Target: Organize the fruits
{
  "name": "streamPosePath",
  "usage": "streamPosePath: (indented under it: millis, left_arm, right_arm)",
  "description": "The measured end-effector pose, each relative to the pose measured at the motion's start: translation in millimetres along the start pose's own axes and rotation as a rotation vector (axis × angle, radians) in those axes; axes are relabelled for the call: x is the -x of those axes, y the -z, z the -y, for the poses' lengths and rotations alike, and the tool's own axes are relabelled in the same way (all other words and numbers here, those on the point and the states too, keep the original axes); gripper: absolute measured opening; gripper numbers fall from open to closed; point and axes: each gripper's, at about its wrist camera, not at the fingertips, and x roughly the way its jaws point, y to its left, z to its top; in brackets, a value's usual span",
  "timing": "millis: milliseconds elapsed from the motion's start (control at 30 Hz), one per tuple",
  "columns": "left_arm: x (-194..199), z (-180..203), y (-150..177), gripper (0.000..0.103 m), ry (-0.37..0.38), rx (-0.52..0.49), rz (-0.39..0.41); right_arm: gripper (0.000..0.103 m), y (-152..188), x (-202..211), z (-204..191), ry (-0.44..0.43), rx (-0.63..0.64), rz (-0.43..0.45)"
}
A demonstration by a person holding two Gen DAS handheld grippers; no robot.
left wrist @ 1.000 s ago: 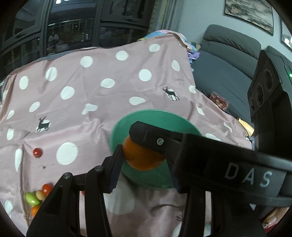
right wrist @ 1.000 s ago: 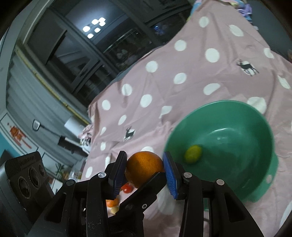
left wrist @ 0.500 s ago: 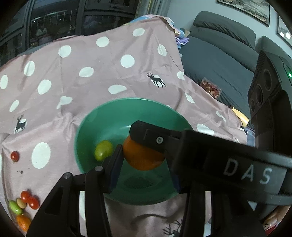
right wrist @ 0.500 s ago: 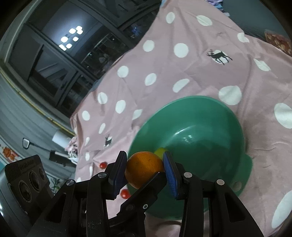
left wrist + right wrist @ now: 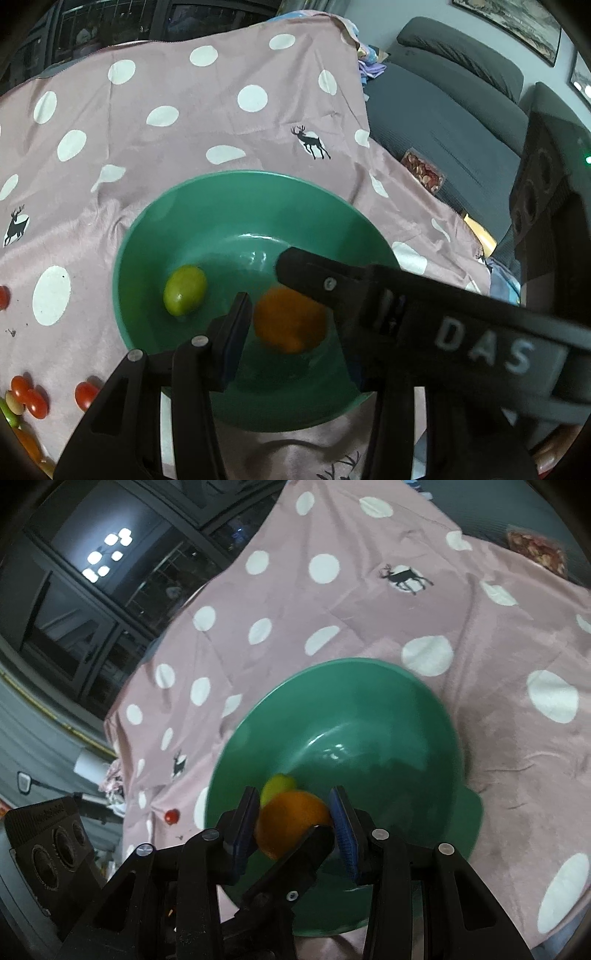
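A green bowl [image 5: 155, 236] sits on the pink dotted cloth and shows in the right wrist view too [image 5: 424, 716]. A small green fruit [image 5: 184, 290] lies inside it. An orange [image 5: 290, 319] shows blurred in the bowl between the fingers of my left gripper [image 5: 295, 310], whose jaws stand apart from it. In the right wrist view the orange [image 5: 291, 821] sits between the blue pads of my right gripper [image 5: 295, 819], with gaps on both sides. The other gripper's black arm crosses each view.
Several cherry tomatoes [image 5: 29, 397] and a green fruit lie on the cloth left of the bowl; one tomato [image 5: 171, 816] lies apart. A grey sofa [image 5: 461, 110] with a snack packet [image 5: 423, 173] stands right of the table.
Both grippers moved over the bowl. The jaws widened and the orange came loose, now blurred and lower inside the bowl.
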Motion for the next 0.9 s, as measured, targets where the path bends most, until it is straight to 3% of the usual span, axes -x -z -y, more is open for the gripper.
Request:
streamPosePath:
  millis: [100, 167, 333, 400, 667, 900]
  left_arm:
    - [12, 1, 0, 0.051, -0.008, -0.003, 0.023]
    - [22, -1, 1, 0.062, -0.018, 0.000, 0.038]
    - [60, -22, 9, 0.077, -0.032, 0.056, 0.098]
    - [77, -33, 14, 0.079, -0.055, 0.082, 0.125]
    - [137, -100, 38, 0.084, -0.246, 0.241, 0.173]
    - [183, -164, 72, 0.088, -0.411, 0.412, 0.216]
  right_arm:
    - [0.043, -1, 2, 2, 0.028, -0.004, 0.015]
    - [0.043, -1, 5, 3, 0.036, -0.011, 0.031]
    - [0.043, -1, 14, -5, 0.058, 0.004, 0.080]
    - [0.043, 0, 16, -10, 0.064, 0.021, 0.087]
    - [0.043, 7, 13, -44, 0.003, 0.114, 0.081]
    - [0.044, 27, -8, -94, -0.040, 0.247, 0.012]
